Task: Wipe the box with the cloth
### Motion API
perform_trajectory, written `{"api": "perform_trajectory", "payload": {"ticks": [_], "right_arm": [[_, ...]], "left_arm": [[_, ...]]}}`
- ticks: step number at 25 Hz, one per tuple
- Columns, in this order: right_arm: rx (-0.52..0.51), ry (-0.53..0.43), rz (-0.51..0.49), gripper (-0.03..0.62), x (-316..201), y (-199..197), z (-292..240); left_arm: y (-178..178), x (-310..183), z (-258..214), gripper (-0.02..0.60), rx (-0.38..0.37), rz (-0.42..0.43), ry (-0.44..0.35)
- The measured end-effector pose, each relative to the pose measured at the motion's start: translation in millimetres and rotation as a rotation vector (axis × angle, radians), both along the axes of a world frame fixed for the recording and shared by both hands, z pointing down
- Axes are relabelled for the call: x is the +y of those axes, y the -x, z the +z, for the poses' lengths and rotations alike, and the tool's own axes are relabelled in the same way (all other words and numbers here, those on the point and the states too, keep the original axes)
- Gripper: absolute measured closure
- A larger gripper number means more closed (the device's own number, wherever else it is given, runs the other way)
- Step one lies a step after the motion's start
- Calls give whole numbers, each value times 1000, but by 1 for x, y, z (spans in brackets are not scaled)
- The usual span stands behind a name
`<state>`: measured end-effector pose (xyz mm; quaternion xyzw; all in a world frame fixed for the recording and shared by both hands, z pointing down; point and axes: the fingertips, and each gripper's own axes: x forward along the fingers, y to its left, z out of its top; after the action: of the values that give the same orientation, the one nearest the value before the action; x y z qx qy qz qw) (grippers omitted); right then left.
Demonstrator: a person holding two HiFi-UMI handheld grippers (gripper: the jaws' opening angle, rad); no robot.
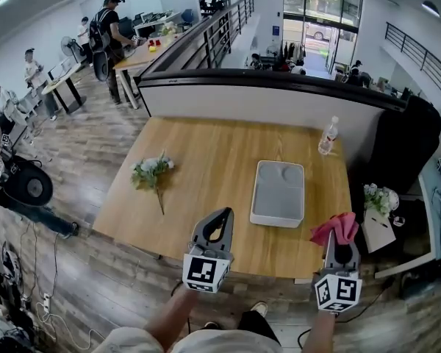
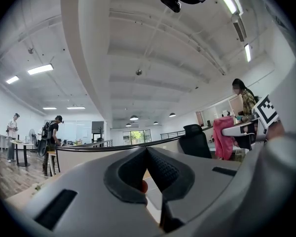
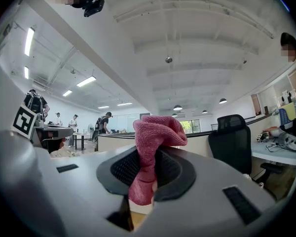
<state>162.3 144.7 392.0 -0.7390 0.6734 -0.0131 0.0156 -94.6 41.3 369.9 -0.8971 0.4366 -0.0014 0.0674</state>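
Right, starting between the jaws of the right gripper [image 3: 145, 169]: clamped shut on the pink cloth [image 3: 155, 132], pinched round the middle, with a fat bunch bulging above the pads and a short tail hanging below. Looks a firm enough bite from here.

Over to the left gripper [image 2: 147, 164]: closed pad to pad, nothing held, just a sliver of wood showing through at the root.

Now outward. Held up off the table [image 1: 206, 153], both of them, on the near side of the grey box [image 1: 278, 192] and not touching it; cloth just short of the box's near right corner, left gripper off its near left. Lying flat and untouched, that box, so no wiping begun yet by the look of things.

Beyond the box's far right corner, a plastic bottle [image 1: 328, 136]; well off to the box's left, a sprig of flowers [image 1: 151, 171].

Trouble ahead? Plenty possible. With so little cloth proud of the tips, easy to scrape hard jaw across the lid instead of fabric. With nothing bracing the box, likely to skid under a firm stroke, perhaps into that bottle. And under drag, could tug the bunch clean out of the grip.
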Motion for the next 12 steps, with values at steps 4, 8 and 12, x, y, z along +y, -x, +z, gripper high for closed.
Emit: {"api": "perform_trajectory", "payload": {"ticks": [4,8,12], "right_arm": [[-24,4,36,513,1,-37,10],[-32,7,76,514,4,-75,13],[-48,6,107,513,12,-119,21]], "left_arm": [[-41,-9,6,569,-11,26,3],[-83,-13,9,569,-22,70,11],[-130,-10,13,569,-34,105,6]]}}
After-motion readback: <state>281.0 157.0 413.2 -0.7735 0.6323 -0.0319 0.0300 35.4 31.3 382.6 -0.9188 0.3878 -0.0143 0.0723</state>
